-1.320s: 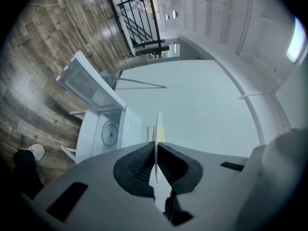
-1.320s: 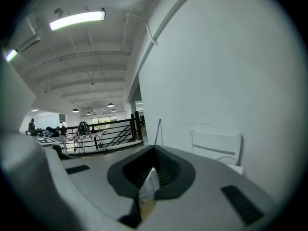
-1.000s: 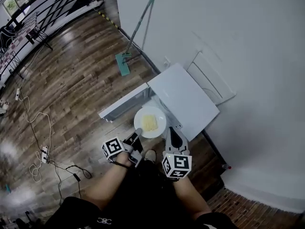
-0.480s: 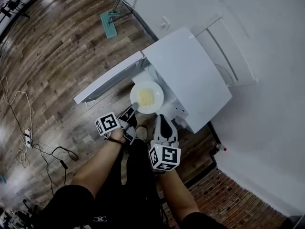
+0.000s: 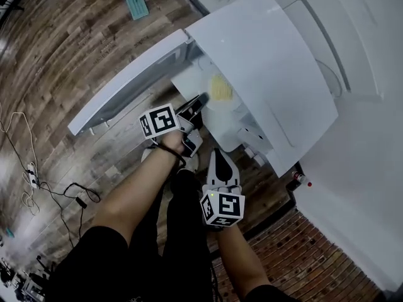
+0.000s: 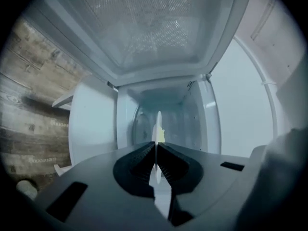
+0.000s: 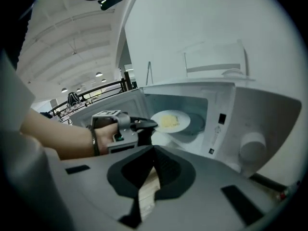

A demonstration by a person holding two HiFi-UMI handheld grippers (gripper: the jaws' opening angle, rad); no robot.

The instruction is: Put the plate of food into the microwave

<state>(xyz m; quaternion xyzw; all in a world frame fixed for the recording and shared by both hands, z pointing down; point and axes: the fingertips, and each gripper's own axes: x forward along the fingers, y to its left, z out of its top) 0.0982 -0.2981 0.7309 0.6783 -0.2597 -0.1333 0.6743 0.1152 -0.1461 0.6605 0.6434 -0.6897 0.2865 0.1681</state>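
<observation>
Your left hand-held gripper (image 5: pixel 200 100) pinches the rim of one plate (image 7: pixel 184 124), bearing one yellow food piece (image 7: pixel 168 121), inside the one open microwave (image 5: pixel 267 74). Your right hand-held gripper (image 7: pixel 154 153), pressed together and empty, hangs nearer.

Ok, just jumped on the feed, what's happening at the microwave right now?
The left gripper is shut on the rim of the plate, which carries yellow food, and holds it in the mouth of the microwave, whose door stands open. The plate looks partly inside and is not set down yet. The right gripper is shut and empty, held back from the opening.
</observation>
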